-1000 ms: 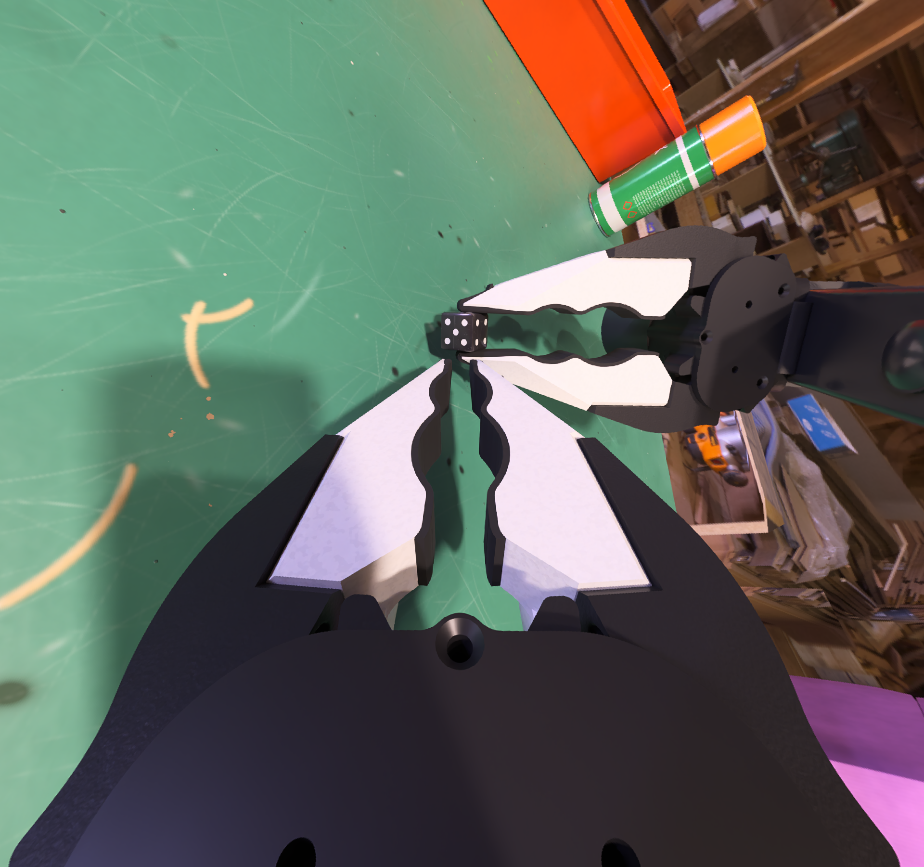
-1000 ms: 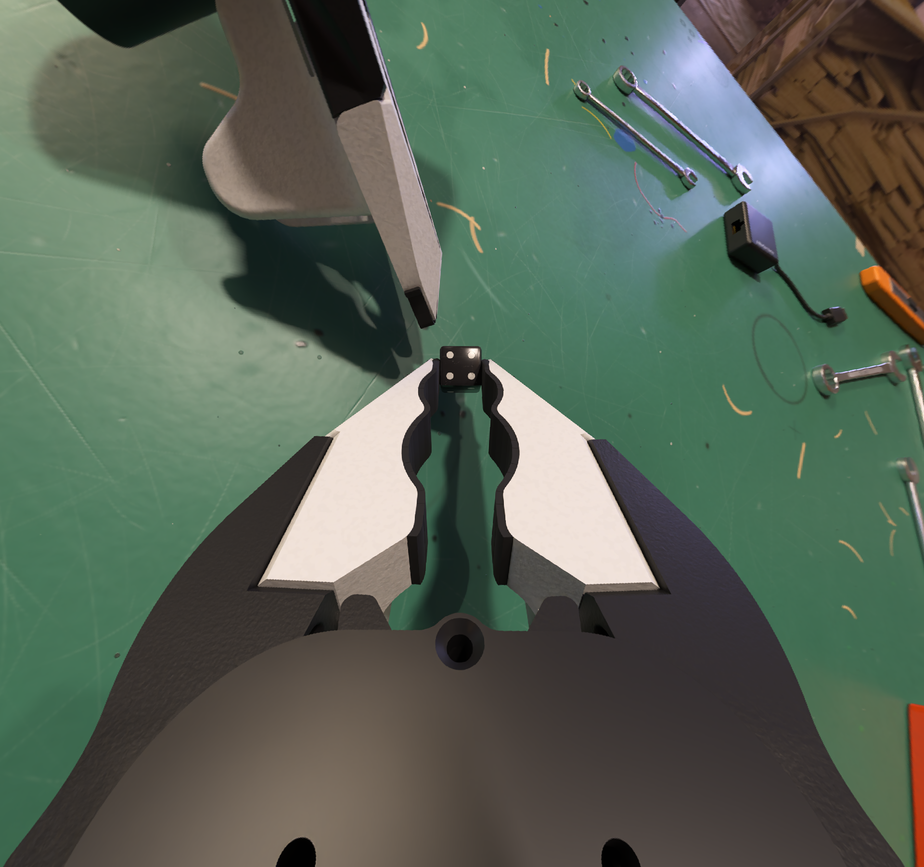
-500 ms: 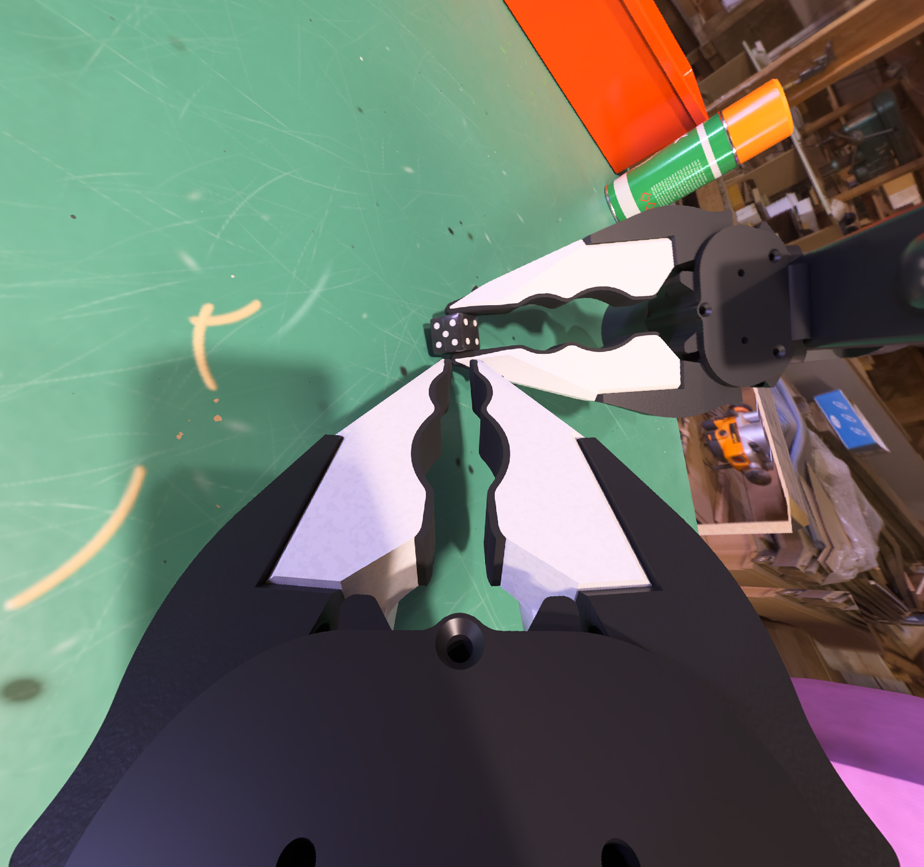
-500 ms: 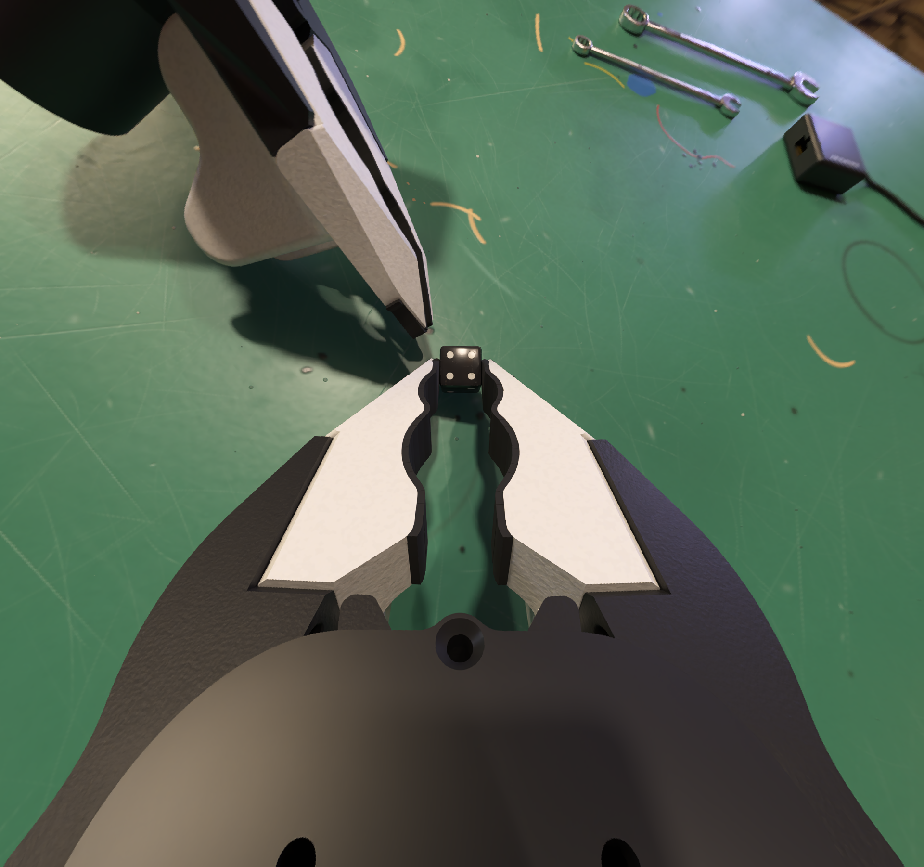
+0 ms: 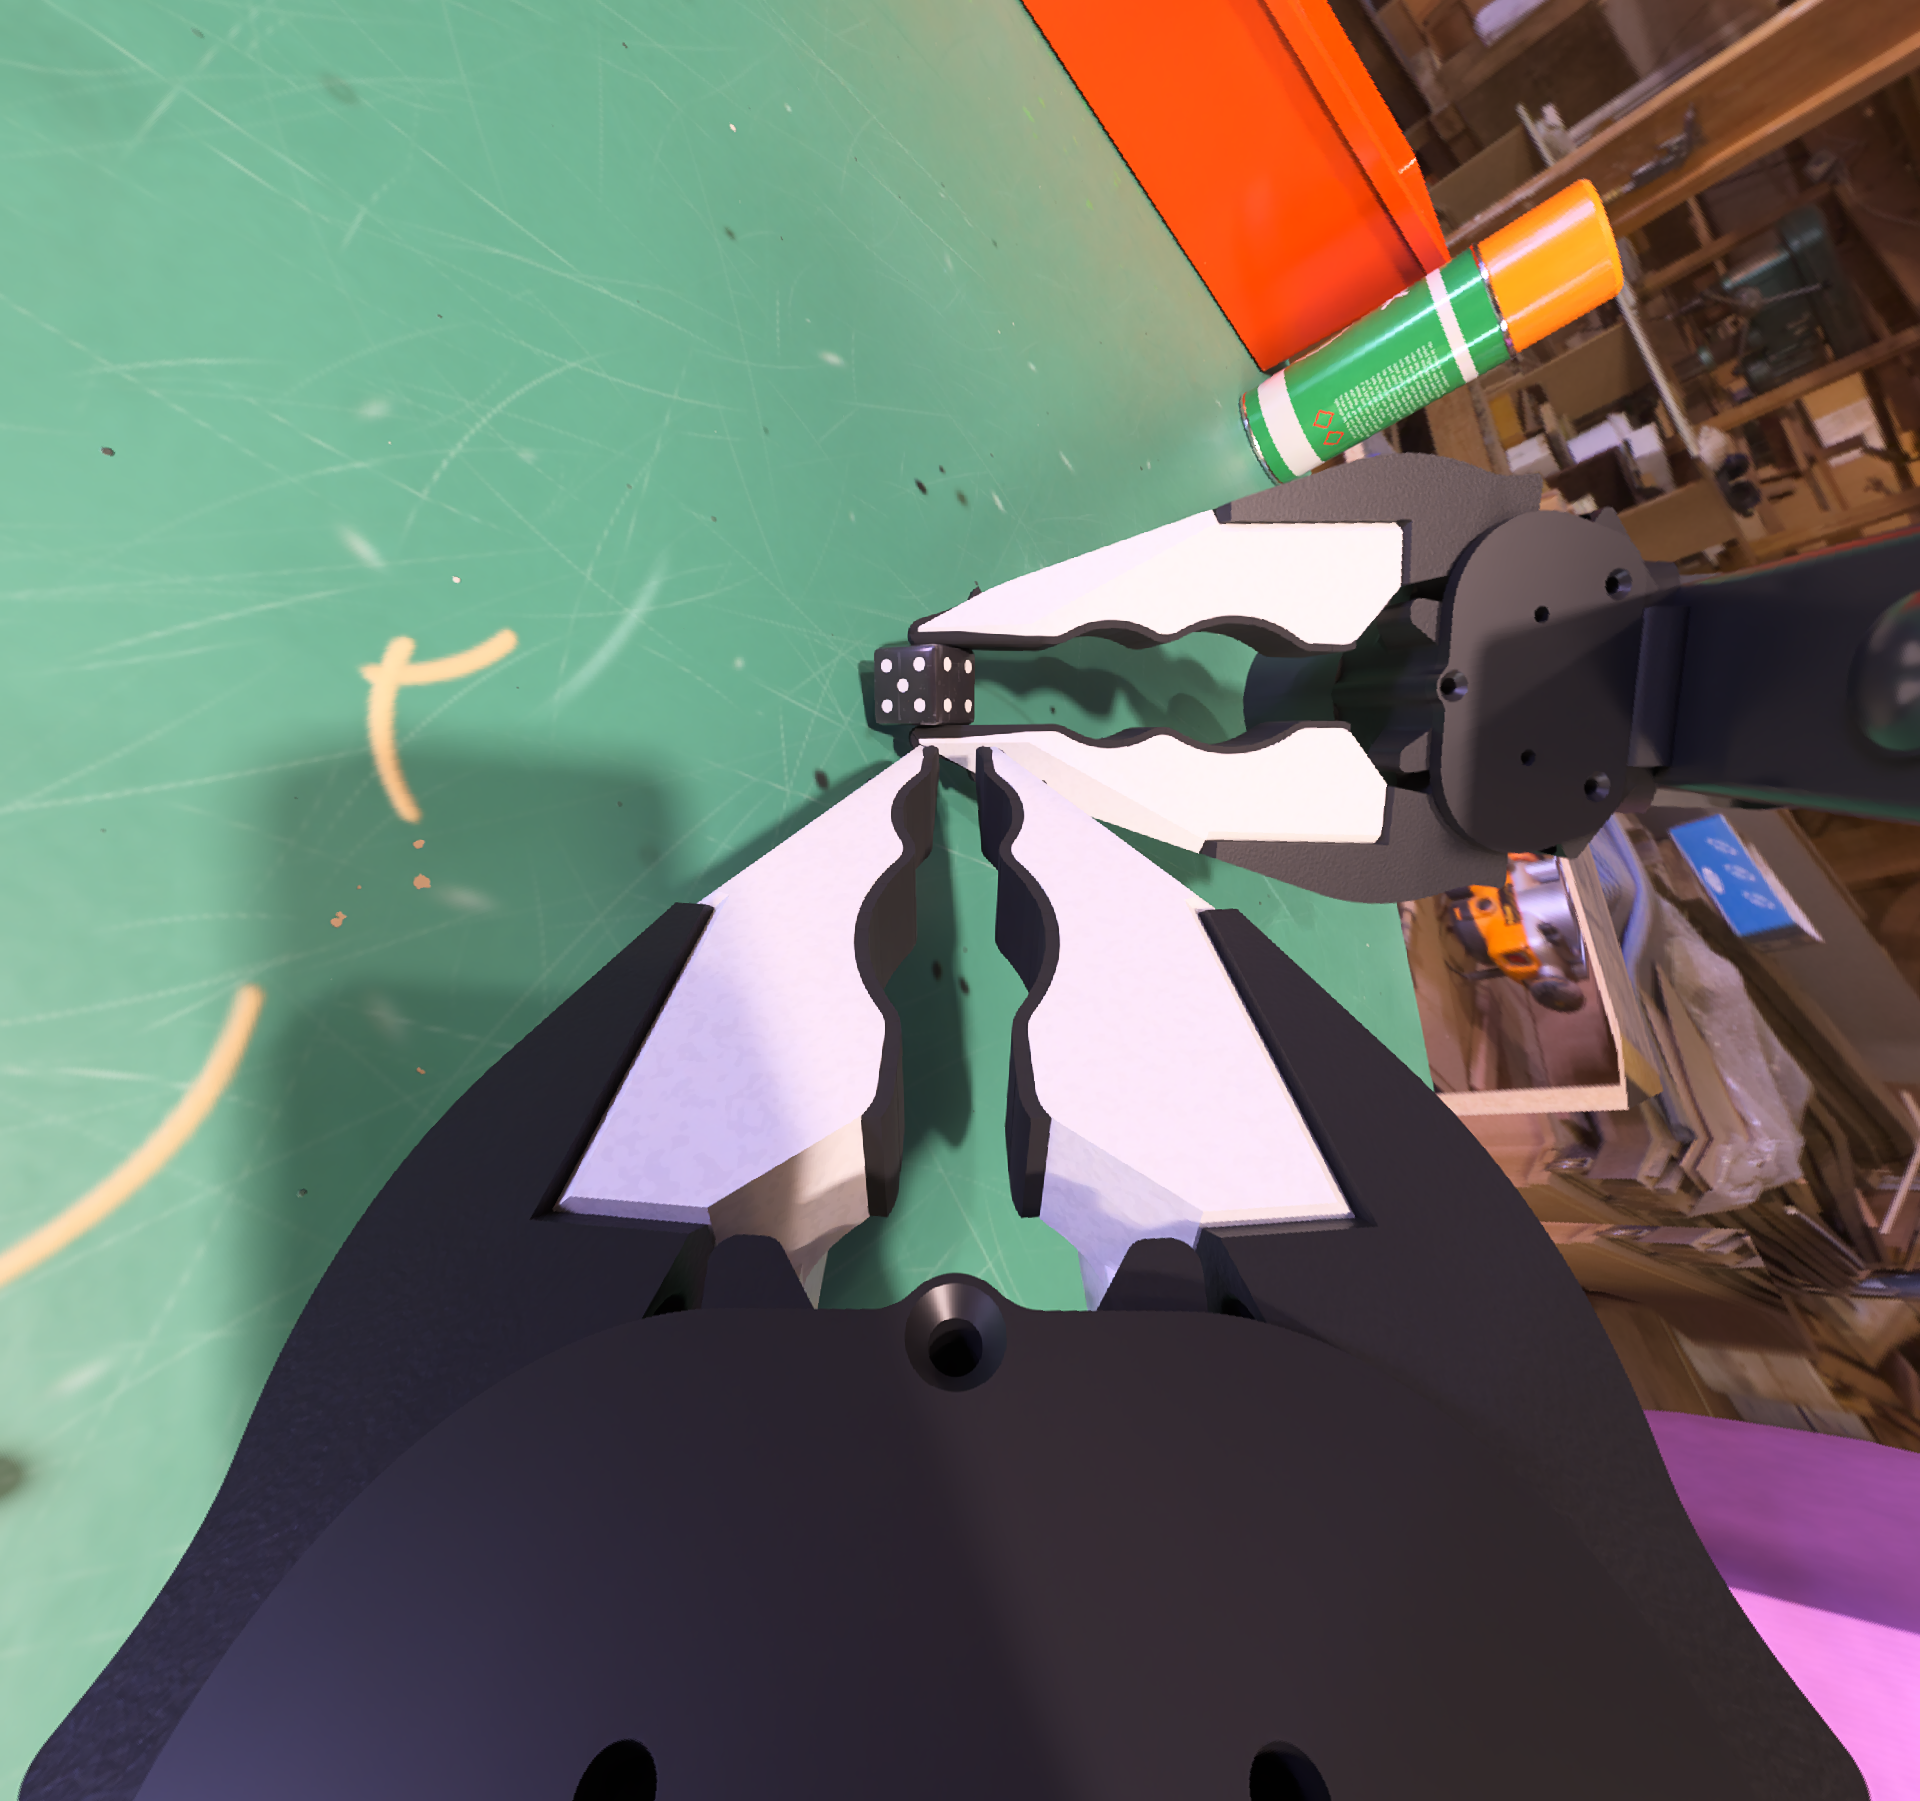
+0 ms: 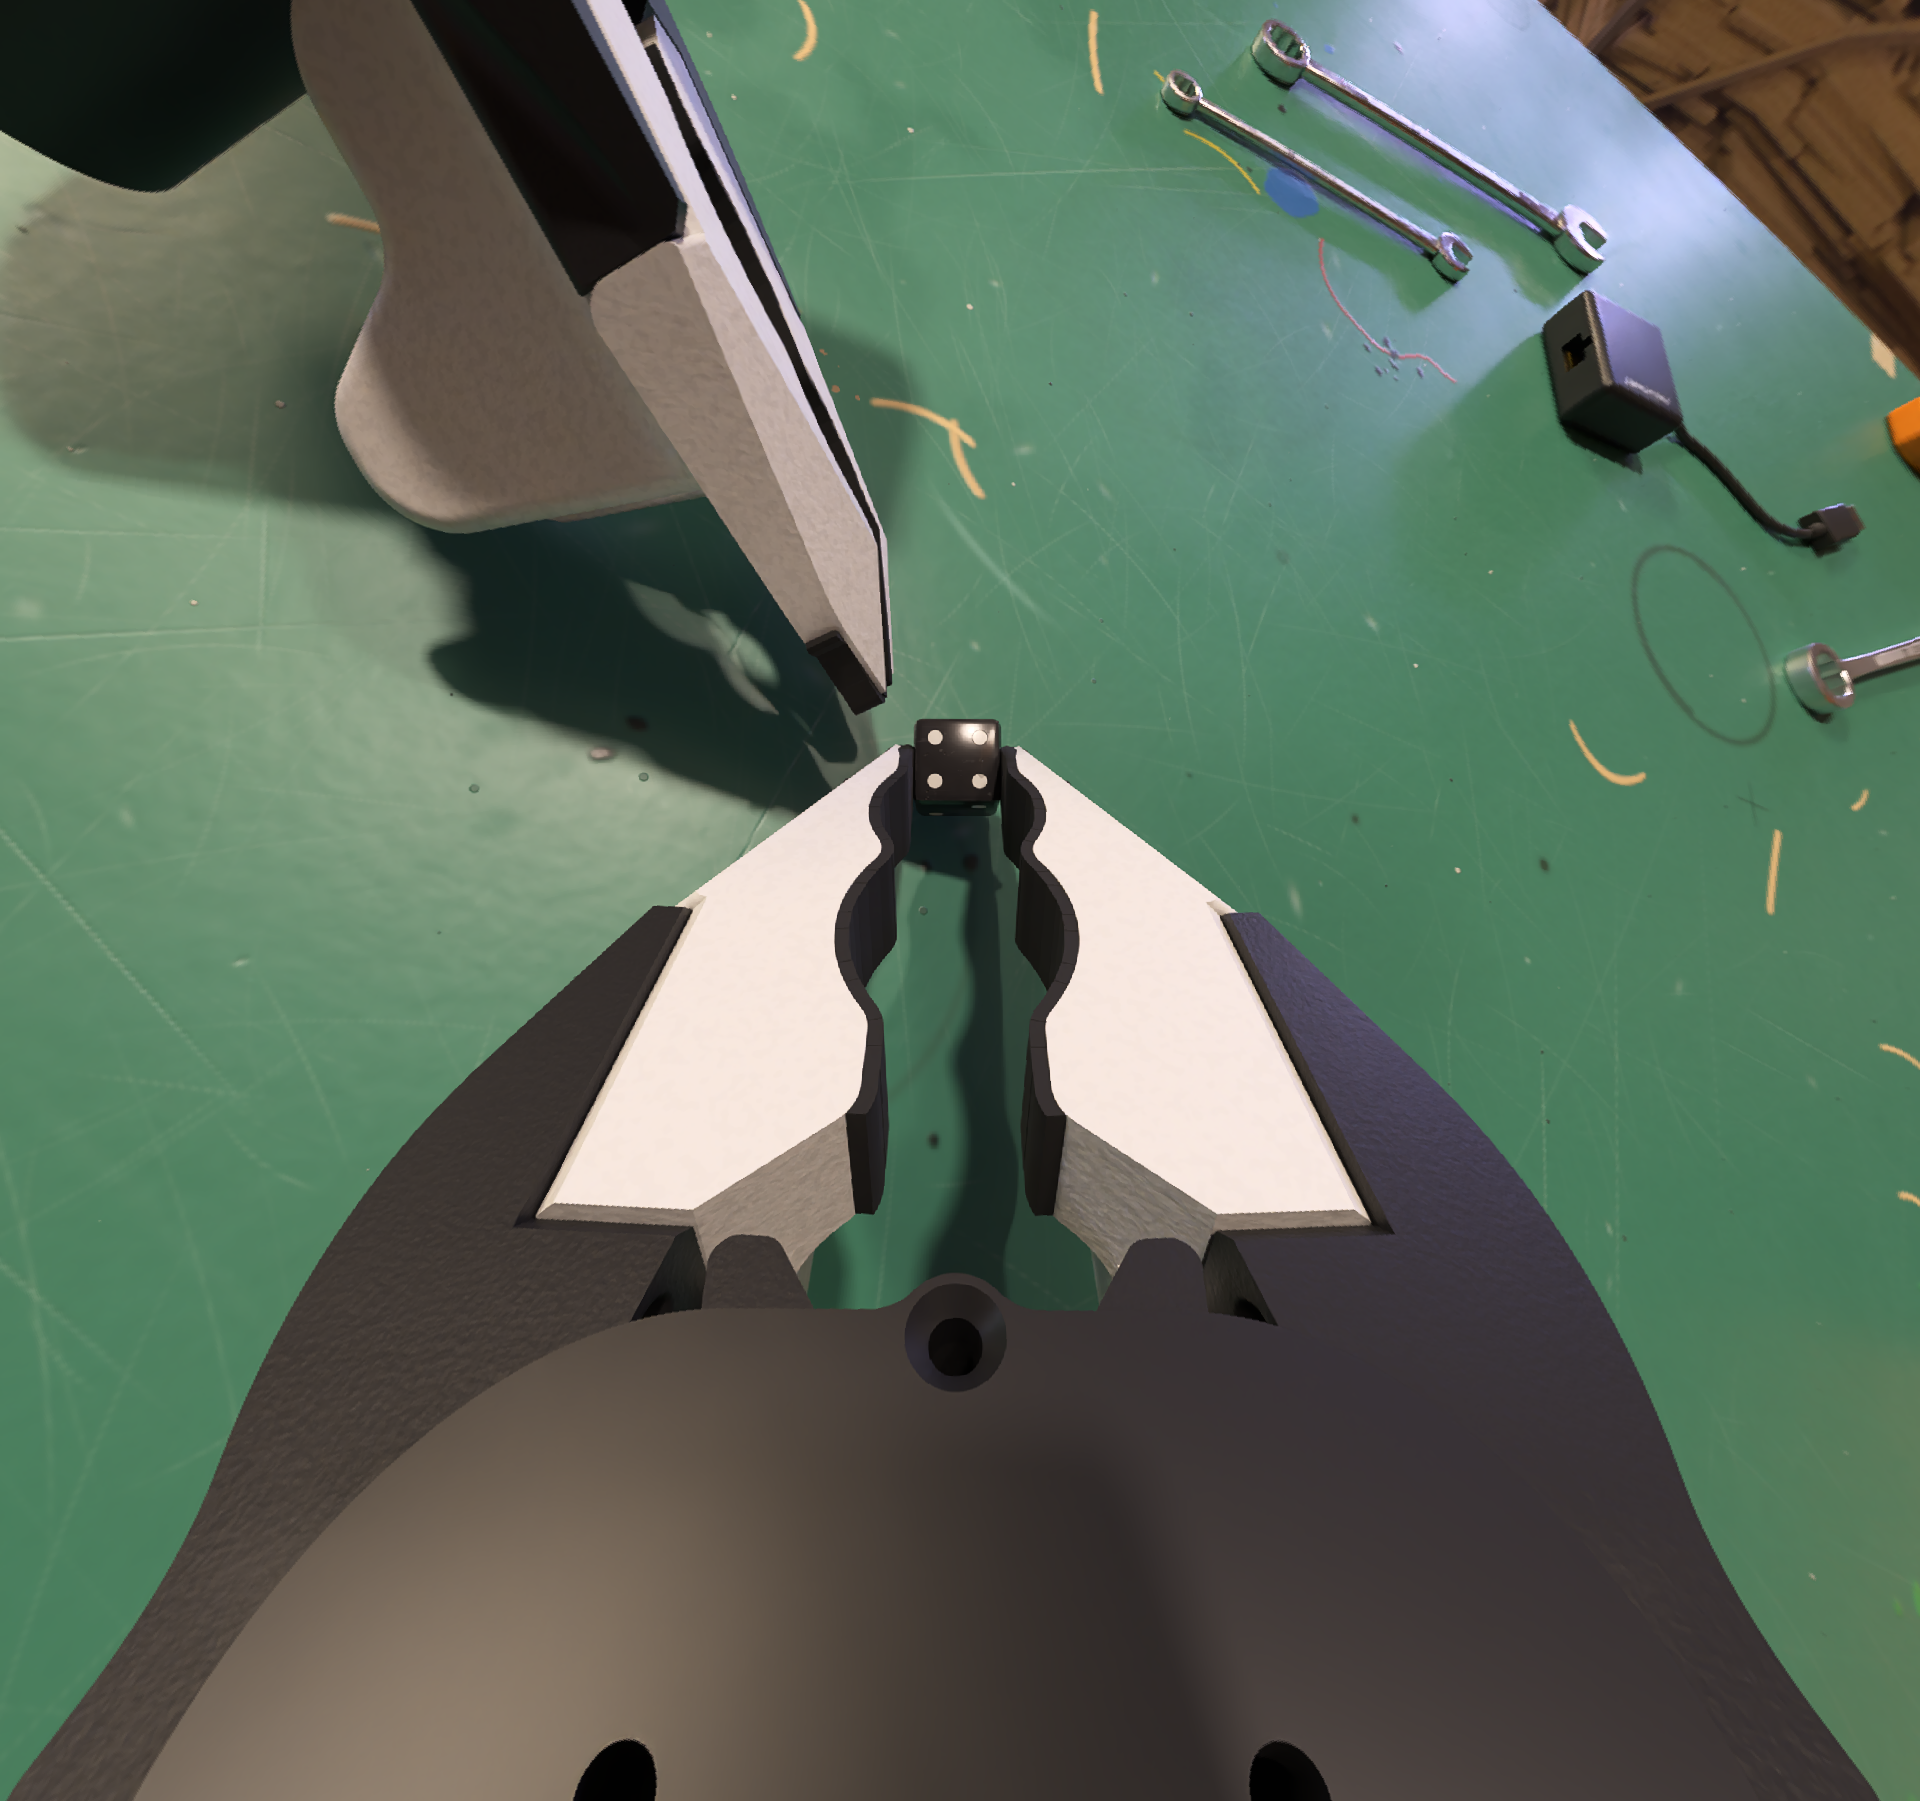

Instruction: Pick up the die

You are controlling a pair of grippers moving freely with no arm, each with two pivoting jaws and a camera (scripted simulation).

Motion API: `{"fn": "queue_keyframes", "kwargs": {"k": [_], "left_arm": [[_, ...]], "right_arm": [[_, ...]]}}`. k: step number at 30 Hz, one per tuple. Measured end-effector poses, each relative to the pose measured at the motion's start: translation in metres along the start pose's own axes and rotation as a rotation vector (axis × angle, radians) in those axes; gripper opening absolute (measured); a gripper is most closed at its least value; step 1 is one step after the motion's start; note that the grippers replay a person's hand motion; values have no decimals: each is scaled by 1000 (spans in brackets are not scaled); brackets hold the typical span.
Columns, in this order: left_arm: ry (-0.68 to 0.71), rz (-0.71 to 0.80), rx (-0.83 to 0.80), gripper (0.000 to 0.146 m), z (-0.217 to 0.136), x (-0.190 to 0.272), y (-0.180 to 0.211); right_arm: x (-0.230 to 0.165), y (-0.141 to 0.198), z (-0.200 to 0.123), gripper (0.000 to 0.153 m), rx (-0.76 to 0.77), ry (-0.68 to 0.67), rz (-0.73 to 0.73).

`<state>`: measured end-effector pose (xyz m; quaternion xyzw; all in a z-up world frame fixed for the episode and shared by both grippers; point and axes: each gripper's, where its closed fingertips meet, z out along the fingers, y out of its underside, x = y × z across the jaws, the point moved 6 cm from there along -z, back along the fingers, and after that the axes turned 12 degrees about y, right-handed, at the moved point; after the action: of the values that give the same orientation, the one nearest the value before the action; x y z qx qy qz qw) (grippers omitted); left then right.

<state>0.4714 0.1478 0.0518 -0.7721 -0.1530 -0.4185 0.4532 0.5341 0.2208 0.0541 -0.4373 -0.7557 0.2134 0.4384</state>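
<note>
The die (image 6: 956, 764) is small and black with white pips. My right gripper (image 6: 956, 762) is shut on it at the fingertips, just over the green mat (image 6: 1247, 608), with a shadow under it. In the left wrist view the die (image 5: 923, 684) sits between the right gripper's (image 5: 925, 686) white fingertips, coming in from the right. My left gripper (image 5: 954, 759) is shut and empty, its tips just below the die and beside the right gripper's lower finger. In the right wrist view the left gripper (image 6: 852, 671) reaches down from the upper left, its tip close to the die.
An orange box (image 5: 1195, 89) and a green spray can with an orange cap (image 5: 1423, 338) stand near the mat's edge. Two wrenches (image 6: 1314, 172), a black adapter with a cable (image 6: 1610, 369) and a socket tool (image 6: 1839, 676) lie to the right.
The right gripper stays shut on the die and has swung a little, so its view of the wrenches has shifted. In the left view the die has drifted slightly left. The left gripper stays shut.
</note>
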Motion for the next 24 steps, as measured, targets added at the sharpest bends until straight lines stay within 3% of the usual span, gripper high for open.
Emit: {"fn": "queue_keyframes", "kwargs": {"k": [24], "left_arm": [[55, -47, -11, 7, 0, -1, 2]], "right_arm": [[-4, 0, -6, 16, 71, -18, -145]]}}
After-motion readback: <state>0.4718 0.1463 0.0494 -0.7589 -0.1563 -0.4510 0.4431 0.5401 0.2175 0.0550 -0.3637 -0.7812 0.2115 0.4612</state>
